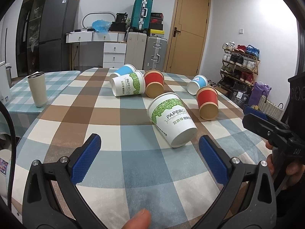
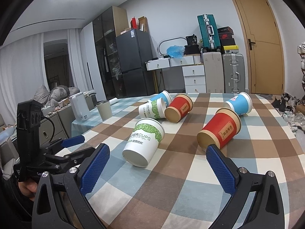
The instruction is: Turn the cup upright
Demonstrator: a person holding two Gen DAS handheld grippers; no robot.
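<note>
Six paper cups tipped over, none righted yet

Both grippers, left gripper (image 1: 149, 143) and right gripper (image 2: 158, 152), hover with jaws apart and empty, probably lining up on the nearest white leaf-print cup (image 1: 172, 120) lying on the checked tablecloth (image 1: 133, 171).

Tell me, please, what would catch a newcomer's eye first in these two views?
Probably the six paper cups lying tipped on the checked tablecloth: the nearest white leaf-print cup lies just ahead of the open left tongs, with a red cup by the open right tongs. An upright grey tumbler stands far left.
</note>
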